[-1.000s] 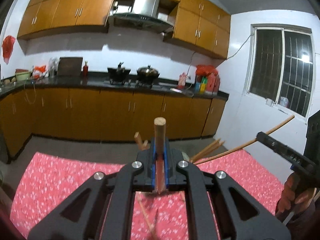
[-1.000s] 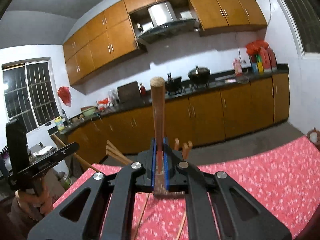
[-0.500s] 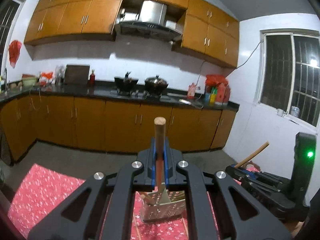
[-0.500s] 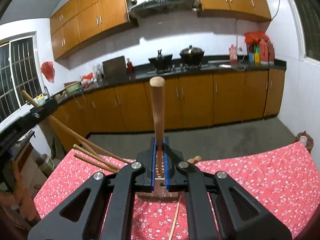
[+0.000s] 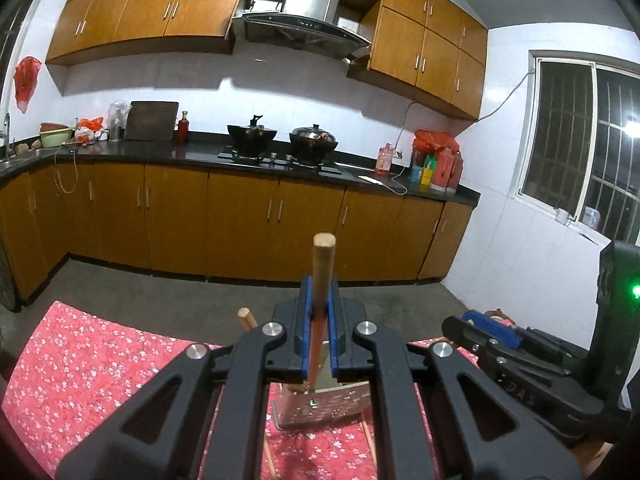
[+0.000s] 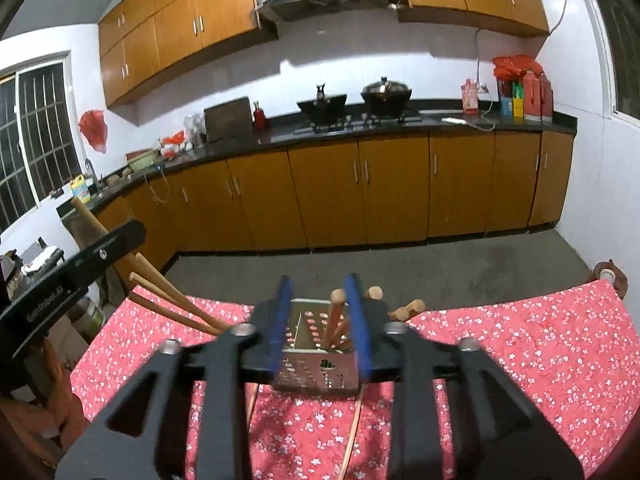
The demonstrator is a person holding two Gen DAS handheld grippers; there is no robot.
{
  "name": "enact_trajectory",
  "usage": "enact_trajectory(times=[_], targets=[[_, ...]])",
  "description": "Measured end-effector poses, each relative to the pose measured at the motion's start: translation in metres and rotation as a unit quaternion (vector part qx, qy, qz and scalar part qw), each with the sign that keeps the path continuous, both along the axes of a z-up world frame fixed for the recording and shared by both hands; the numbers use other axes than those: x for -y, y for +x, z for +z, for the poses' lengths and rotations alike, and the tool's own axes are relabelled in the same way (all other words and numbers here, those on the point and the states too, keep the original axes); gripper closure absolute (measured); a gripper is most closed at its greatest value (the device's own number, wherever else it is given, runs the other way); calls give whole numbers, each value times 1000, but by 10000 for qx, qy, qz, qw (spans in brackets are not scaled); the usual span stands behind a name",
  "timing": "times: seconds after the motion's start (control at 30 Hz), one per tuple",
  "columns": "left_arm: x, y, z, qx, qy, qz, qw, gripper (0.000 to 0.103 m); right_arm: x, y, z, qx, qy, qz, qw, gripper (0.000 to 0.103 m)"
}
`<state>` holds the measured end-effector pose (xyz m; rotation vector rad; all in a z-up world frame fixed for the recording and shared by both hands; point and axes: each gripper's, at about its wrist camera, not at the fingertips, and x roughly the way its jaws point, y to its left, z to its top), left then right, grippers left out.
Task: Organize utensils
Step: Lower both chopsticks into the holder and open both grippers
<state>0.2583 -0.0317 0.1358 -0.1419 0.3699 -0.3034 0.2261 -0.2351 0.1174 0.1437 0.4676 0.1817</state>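
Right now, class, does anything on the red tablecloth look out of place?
Yes. Thin chopsticks lie loose on the cloth beside the perforated metal holder rather than standing inside it with the wooden handles.

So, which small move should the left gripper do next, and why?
Probably lower it a little and then open. The left gripper is shut on a wooden-handled utensil above the perforated metal holder. The right gripper is opening, with its utensil standing inside the holder.
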Motion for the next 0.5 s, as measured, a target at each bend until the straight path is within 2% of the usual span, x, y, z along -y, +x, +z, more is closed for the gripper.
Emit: enact_trajectory(times=[0.27,0.5], targets=[[-16,-23,11,134,-218,17,9997,93,16,-29,13,355,89,-194,9991,70],[-38,-50,13,214,-344,132,9991,93,39,-49,-4,263,145,-527,9982,70]])
